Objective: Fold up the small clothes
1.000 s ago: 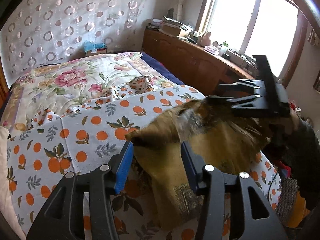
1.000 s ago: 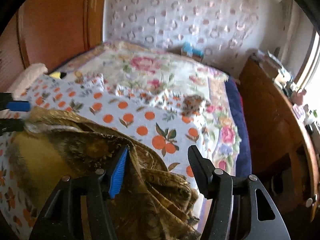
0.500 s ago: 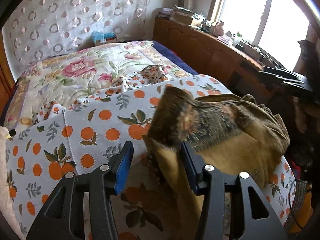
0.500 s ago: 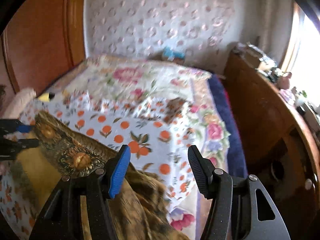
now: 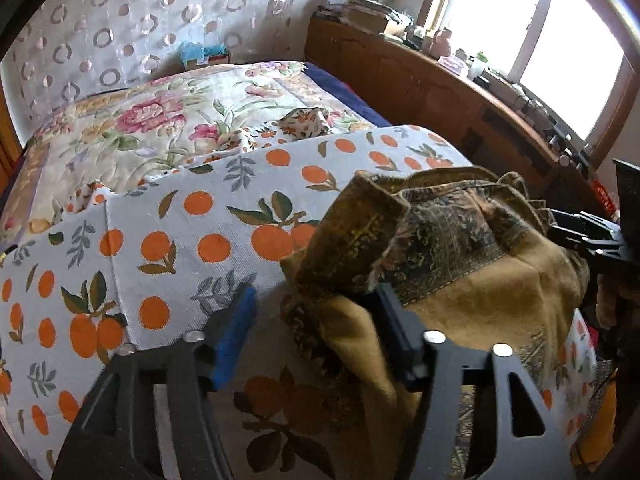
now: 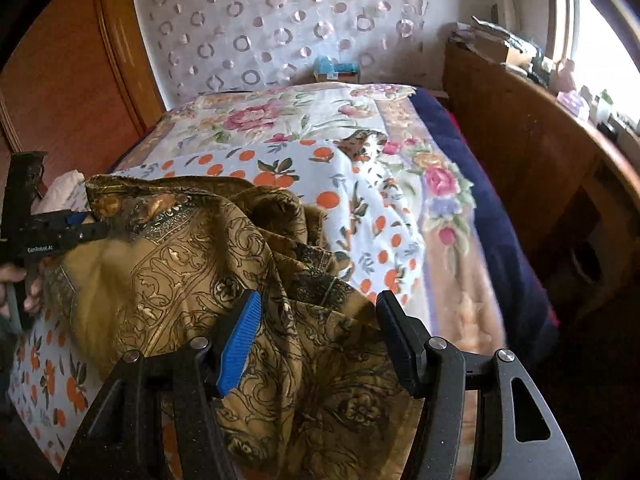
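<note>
Hanging over the bed's orange-print blanket [image 5: 192, 216], the left gripper [image 5: 316, 300] has its jaws spread wide. A turned-over corner of the golden-brown patterned cloth [image 5: 496, 292] lies draped across its right-hand finger rather than being pinched between the pads. That hold looks like a way to carry the corner across the heap and lay a fold, with the finger acting as a hook under the hem.

The right gripper [image 6: 319, 300] is spread as well, and the bunched, pleated side of the cloth lies beneath and between its fingers. It sits at the garment's opposite end, probably to steady or gather that side while the left end is turned over. In the left wrist view it shows only as a dark frame at the right edge, close against the cloth's far side.

The cloth itself rests in a loose mound on the blanket near the foot of the bed, well short of a flat fold. A floral quilt [image 6: 288, 116] lies behind it and a wooden sideboard [image 5: 440, 80] stands to the side.

Compared with a second ago, the right gripper has dropped from high above the cloth to its edge. The lifted fabric has settled lower, and its dark-bordered corner now folds over towards the left gripper. Both grippers are as wide apart as before.
</note>
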